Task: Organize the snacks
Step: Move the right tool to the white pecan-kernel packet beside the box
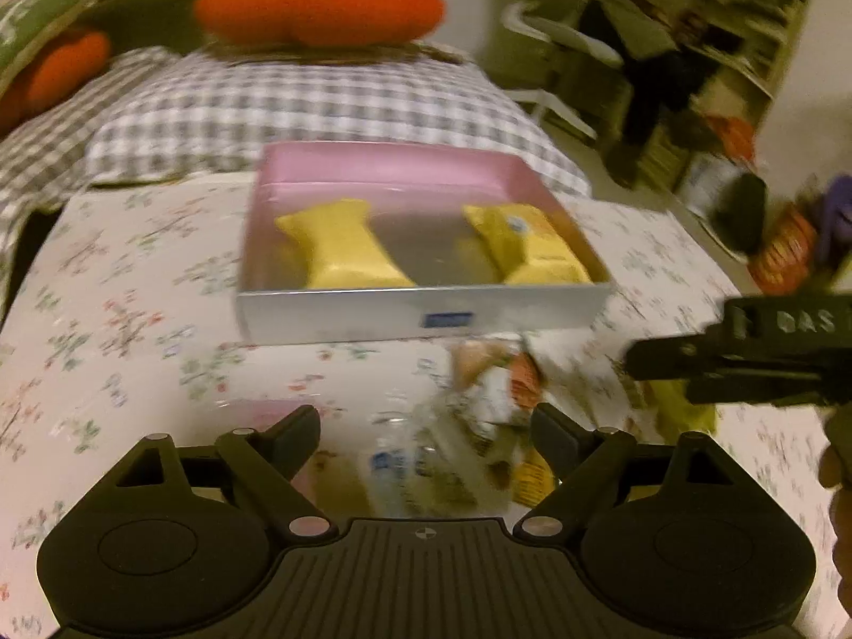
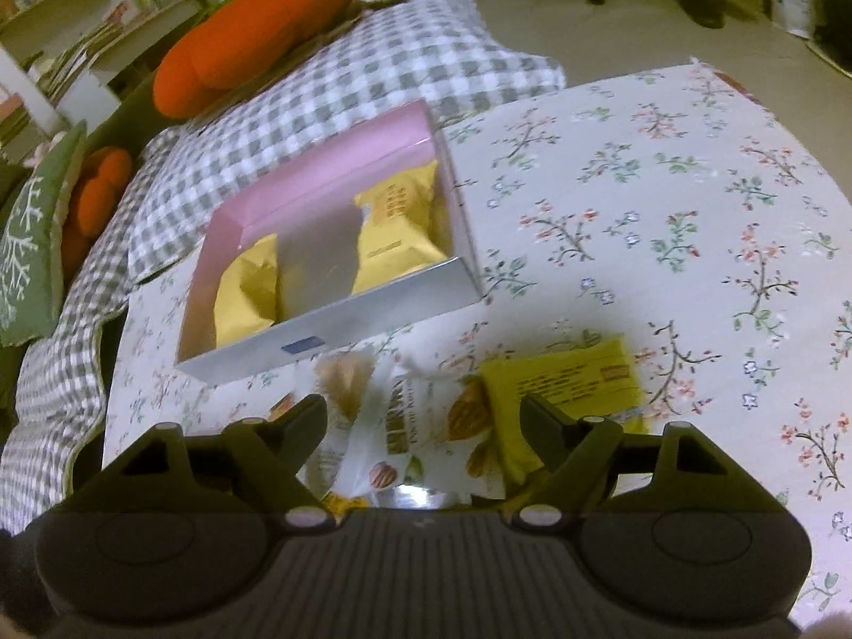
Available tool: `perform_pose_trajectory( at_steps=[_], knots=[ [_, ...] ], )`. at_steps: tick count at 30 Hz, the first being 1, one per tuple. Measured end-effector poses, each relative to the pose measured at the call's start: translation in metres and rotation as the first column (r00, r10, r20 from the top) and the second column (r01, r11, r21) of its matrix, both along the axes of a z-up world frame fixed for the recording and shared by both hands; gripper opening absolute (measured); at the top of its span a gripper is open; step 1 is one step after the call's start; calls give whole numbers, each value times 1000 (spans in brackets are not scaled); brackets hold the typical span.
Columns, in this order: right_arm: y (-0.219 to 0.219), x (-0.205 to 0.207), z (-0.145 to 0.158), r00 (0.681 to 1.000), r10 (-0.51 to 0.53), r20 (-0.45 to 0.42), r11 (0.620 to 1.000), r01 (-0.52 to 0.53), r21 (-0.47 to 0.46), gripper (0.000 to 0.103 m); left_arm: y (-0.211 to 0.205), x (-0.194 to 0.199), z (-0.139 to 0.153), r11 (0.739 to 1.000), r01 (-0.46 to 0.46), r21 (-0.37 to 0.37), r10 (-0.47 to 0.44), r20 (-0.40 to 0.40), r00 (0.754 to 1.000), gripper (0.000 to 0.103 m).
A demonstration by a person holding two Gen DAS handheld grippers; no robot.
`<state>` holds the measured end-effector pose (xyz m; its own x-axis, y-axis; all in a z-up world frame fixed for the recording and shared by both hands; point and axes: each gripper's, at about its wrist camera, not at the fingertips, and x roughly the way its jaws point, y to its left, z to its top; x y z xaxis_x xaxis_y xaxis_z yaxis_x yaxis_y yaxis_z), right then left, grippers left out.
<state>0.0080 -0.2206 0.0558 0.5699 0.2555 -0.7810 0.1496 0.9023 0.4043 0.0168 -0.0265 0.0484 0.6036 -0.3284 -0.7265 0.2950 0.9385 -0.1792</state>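
Snack packets [image 2: 426,426] lie heaped just ahead of our right gripper [image 2: 423,426], jaws apart around the pile to pick one, and left gripper [image 1: 426,436], likewise apart and empty, with the open box [image 2: 330,319] waiting beyond.

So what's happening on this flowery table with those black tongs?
A person is sorting snacks with hand-held tongs. Two yellow packets already lie in the pink-lined box, with a bare gap between them. More snacks, including an almond packet and a yellow packet, sit loose on the tablecloth in front of it. The left tongs and right tongs are open above that pile, holding nothing.
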Motion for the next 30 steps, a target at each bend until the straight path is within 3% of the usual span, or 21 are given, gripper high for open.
perform_pose_trajectory(
  at_steps=[5, 20, 27, 30],
  knots=[
    [6, 4, -5, 999, 29, -28, 1000, -29, -4, 70, -14, -2, -3, 996, 91, 21, -91, 3, 996, 88],
    [10, 13, -10, 998, 29, -52, 999, -30, -25, 69, -42, 13, -11, 966, 250, 63, -251, 12, 968, 88],
    [8, 15, -13, 998, 18, -67, 999, -21, -43, 65, -42, 21, -14, 950, 307, 50, -308, 6, 951, 88],
    [7, 18, -16, 997, 16, -79, 998, -20, -53, 62, -36, 29, -10, 941, 337, 13, -337, -7, 941, 88]
  ],
)
